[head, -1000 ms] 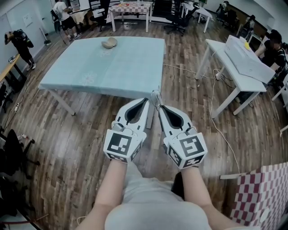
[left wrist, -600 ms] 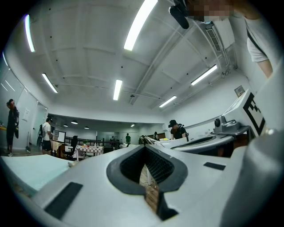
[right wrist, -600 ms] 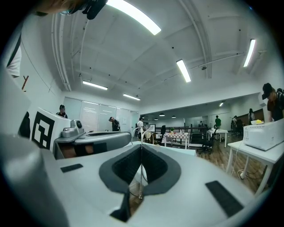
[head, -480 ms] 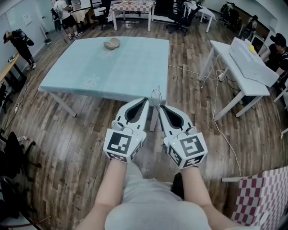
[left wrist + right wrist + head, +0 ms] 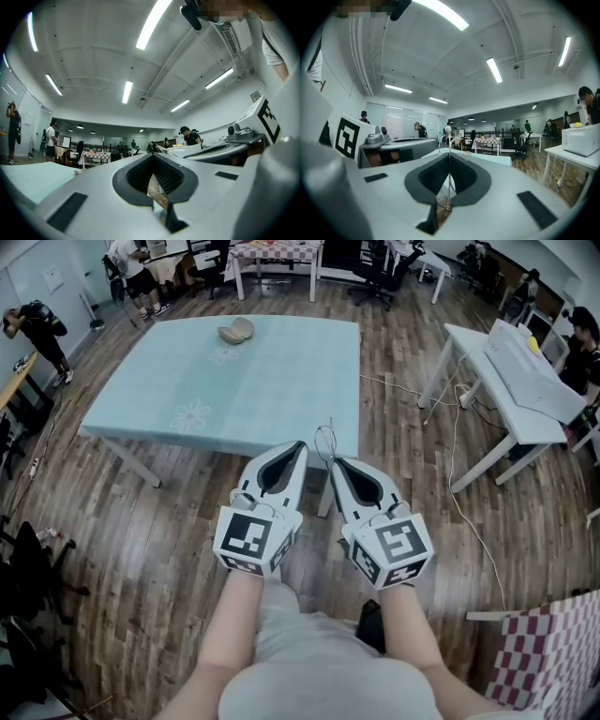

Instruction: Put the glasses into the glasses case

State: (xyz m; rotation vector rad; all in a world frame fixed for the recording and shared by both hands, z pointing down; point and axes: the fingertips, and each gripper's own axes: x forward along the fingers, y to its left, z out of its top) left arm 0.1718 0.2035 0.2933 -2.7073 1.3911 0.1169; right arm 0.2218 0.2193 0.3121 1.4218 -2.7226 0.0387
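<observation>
Just short of the pale-blue rectangular table (image 5: 281,381) | right gripper (image 5: 333,463) pinched tight on thin wire-framed glasses (image 5: 325,439) | left gripper (image 5: 302,445) closed, empty | beige shell-shaped glasses case (image 5: 235,330) at 11 o'clock, well apart | progress: glasses in hand, casing not yet done

Thin wire-frame glasses (image 5: 326,444) pinched upright in right gripper (image 5: 332,463) tips. Beige clamshell glasses case (image 5: 235,330), seemingly open, on table (image 5: 272,381) far end.

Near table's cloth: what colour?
Pale turquoise cloth with faint white flower prints; clearest in the head view.
</observation>
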